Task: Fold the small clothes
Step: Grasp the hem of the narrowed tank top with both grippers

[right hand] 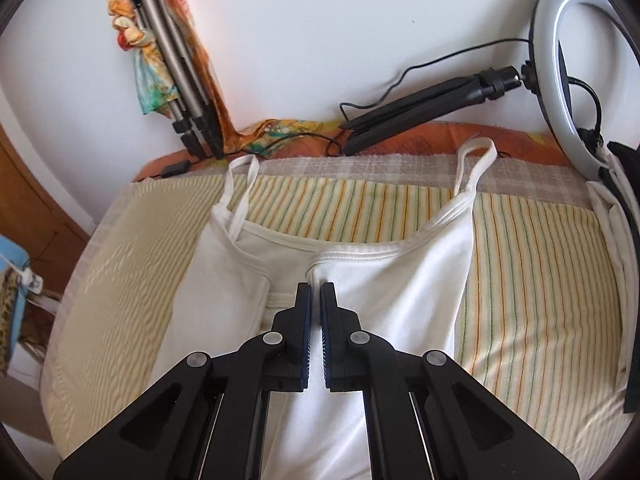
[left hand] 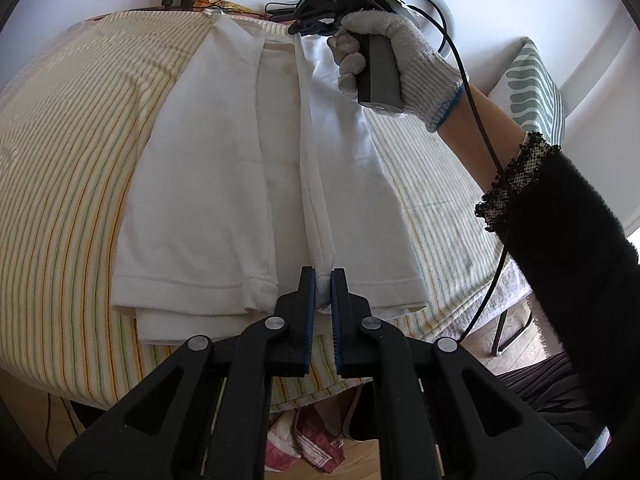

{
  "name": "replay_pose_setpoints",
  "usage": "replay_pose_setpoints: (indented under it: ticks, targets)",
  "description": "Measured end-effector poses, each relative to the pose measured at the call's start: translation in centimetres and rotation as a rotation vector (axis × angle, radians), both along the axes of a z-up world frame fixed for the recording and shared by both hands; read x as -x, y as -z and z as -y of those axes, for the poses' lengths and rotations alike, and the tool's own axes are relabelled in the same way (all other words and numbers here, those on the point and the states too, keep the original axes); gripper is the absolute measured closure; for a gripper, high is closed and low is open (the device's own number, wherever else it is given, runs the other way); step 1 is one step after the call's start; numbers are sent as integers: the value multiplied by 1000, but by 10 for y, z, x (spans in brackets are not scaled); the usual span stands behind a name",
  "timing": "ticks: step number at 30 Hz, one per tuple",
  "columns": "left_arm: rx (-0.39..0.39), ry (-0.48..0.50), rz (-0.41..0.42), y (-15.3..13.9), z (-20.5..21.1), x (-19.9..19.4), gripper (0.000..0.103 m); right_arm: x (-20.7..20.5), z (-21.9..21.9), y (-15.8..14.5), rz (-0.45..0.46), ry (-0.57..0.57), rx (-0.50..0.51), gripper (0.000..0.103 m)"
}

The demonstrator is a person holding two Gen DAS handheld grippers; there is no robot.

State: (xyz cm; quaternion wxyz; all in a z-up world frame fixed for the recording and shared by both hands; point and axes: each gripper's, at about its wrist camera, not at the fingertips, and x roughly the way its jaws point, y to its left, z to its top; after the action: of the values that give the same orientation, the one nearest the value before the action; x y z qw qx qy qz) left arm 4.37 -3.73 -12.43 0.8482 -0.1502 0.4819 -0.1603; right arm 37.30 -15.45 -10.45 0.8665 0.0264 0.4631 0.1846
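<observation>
A white strappy camisole (left hand: 224,200) lies lengthwise on the striped cloth, its left side folded inward. My left gripper (left hand: 323,276) is shut on a raised ridge of the camisole's hem. My right gripper (right hand: 316,286) is shut on the camisole (right hand: 400,300) just below the neckline, where the right half is lifted. The right gripper also shows in the left wrist view (left hand: 312,26), held by a gloved hand (left hand: 396,64) at the far end of the garment. The two shoulder straps (right hand: 476,160) lie flat toward the wall.
The striped cloth (left hand: 68,184) covers a table that ends near me. A ring light (right hand: 560,52) on a black stand and a folded tripod (right hand: 176,72) lean against the wall behind. A cable (left hand: 480,128) hangs from the right gripper. A patterned cushion (left hand: 532,84) sits at the right.
</observation>
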Motion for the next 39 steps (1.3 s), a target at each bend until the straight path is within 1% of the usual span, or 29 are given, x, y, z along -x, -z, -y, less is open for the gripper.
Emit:
replay_pose_setpoints:
  ticks: [1, 3, 4, 5, 7, 11, 14, 16, 17, 18, 19, 21, 22, 25, 27, 29, 31, 33, 34, 36, 37, 38, 39]
  targets:
    - [2, -5, -8, 1, -1, 0, 97, -2, 0, 4, -21, -4, -18, 95]
    - [-2, -13, -9, 1, -3, 1, 97, -4, 5, 8, -71, -26, -122, 94]
    - [-1, -9, -12, 0, -4, 1, 96, -4, 9, 6, -88, -23, -161, 88]
    - [2, -6, -12, -1, -5, 3, 93, -3, 13, 2, -94, -20, -190, 86]
    - [-2, 5, 11, -7, -8, 8, 92, 7, 25, -19, -65, -17, -227, 85]
    - [-8, 28, 83, -26, -17, 23, 92, 43, 57, -64, -22, -10, -264, 85]
    - [-7, 38, 122, -38, -28, 32, 91, 77, 80, -88, -17, -10, -248, 85]
    - [-22, 28, 141, -44, -37, 34, 86, 111, 94, -96, -26, -8, -220, 85]
    - [-31, 15, 144, -46, -44, 34, 73, 124, 99, -97, -35, -11, -210, 85]
    - [-33, -6, 139, -47, -53, 32, 64, 143, 104, -97, -49, -16, -192, 85]
    - [-31, -25, 129, -48, -62, 30, 62, 159, 107, -94, -62, -22, -176, 84]
    - [-34, -52, 97, -48, -80, 21, 62, 194, 109, -84, -100, -36, -139, 80]
    - [-41, -64, 84, -47, -86, 19, 62, 213, 110, -77, -120, -48, -126, 76]
    - [-48, -99, 15, -35, -109, 4, 62, 257, 109, -49, -200, -82, -122, 75]
    - [-18, -105, -44, -22, -121, -6, 62, 273, 109, -33, -257, -94, -136, 75]
    - [22, -116, -88, -10, -130, -13, 62, 284, 105, -16, -301, -104, -149, 75]
    - [105, -125, -146, 3, -135, -16, 62, 290, 102, -7, -326, -117, -171, 75]
    - [155, -113, -180, 11, -132, -16, 62, 292, 99, 2, -343, -125, -178, 75]
    - [151, -100, -182, 12, -128, -16, 62, 291, 99, 6, -354, -121, -179, 75]
    - [107, -80, -157, 9, -118, -16, 62, 293, 98, 12, -367, -122, -191, 75]
    - [105, -60, -149, 7, -113, -16, 62, 293, 97, 12, -360, -124, -199, 75]
    - [114, -46, -153, 8, -110, -16, 65, 292, 96, 11, -359, -130, -201, 75]
    - [122, -35, -159, 9, -106, -15, 76, 290, 96, 11, -359, -137, -207, 75]
